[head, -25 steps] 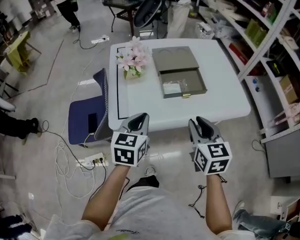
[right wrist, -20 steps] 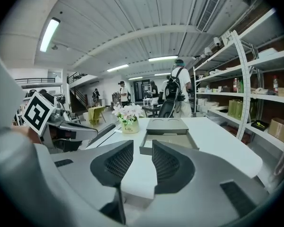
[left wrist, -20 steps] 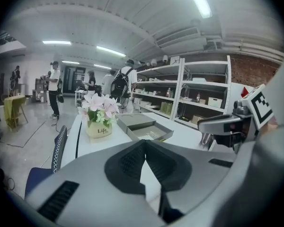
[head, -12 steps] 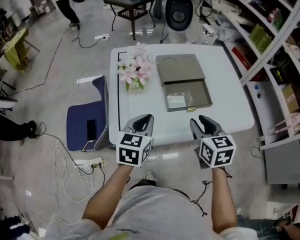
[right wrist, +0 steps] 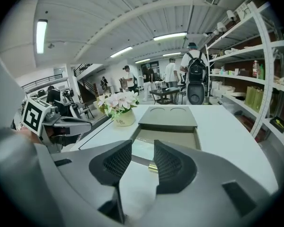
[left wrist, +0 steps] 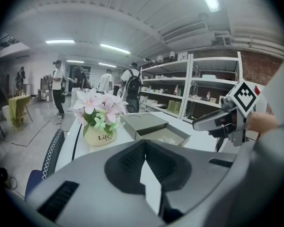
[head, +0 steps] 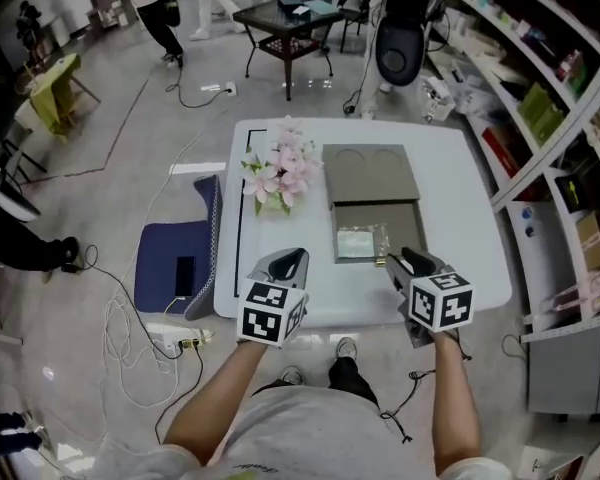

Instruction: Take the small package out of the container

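Note:
A taupe container lies on the white table with its drawer pulled out toward me. In the drawer lies a small clear package, which the right gripper view also shows as the package. Just short of the drawer's brass knob hovers my right gripper, its jaws opening with nothing between them. My left gripper hangs over the table's front edge, shut and empty, in front of the container.
A vase of pink flowers stands left of the container. A blue chair sits against the table's left side, with cables and a power strip on the floor. Shelves run along the right. People walk at the back.
Both grippers have come forward from short of the table to its front edge, and the table now looks nearer. The right gripper's jaws stand wider apart.

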The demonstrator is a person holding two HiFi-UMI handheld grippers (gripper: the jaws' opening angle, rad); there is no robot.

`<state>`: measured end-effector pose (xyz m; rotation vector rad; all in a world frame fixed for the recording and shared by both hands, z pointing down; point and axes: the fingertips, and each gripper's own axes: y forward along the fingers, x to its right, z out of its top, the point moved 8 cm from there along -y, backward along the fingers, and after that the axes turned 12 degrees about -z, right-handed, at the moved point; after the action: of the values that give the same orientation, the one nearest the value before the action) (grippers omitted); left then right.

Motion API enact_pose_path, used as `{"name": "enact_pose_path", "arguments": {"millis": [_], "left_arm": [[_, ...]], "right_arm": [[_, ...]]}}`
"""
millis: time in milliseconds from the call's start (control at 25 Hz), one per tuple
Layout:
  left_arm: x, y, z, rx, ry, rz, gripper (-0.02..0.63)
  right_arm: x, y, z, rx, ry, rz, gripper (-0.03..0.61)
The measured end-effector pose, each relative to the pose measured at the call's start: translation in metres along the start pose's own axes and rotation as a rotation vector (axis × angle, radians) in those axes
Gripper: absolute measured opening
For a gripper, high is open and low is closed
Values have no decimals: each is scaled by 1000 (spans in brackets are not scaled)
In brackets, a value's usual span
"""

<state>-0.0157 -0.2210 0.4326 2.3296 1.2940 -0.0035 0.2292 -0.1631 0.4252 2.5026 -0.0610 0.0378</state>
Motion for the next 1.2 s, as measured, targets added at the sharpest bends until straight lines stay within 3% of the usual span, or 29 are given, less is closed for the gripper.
{"name": "enact_pose_path", "arguments": {"millis": [280,680,1200], "left_arm": [[-9,27,12,10,-45,94,3],[-25,48,8,16,-117,184,3],[-37,63,7,25,-157,215,3]], "right_arm": [[34,51,17,-158,-78,122,158],[54,106,18,-366,-89,248,193],[52,141,3,-585,-172,330,196]]}}
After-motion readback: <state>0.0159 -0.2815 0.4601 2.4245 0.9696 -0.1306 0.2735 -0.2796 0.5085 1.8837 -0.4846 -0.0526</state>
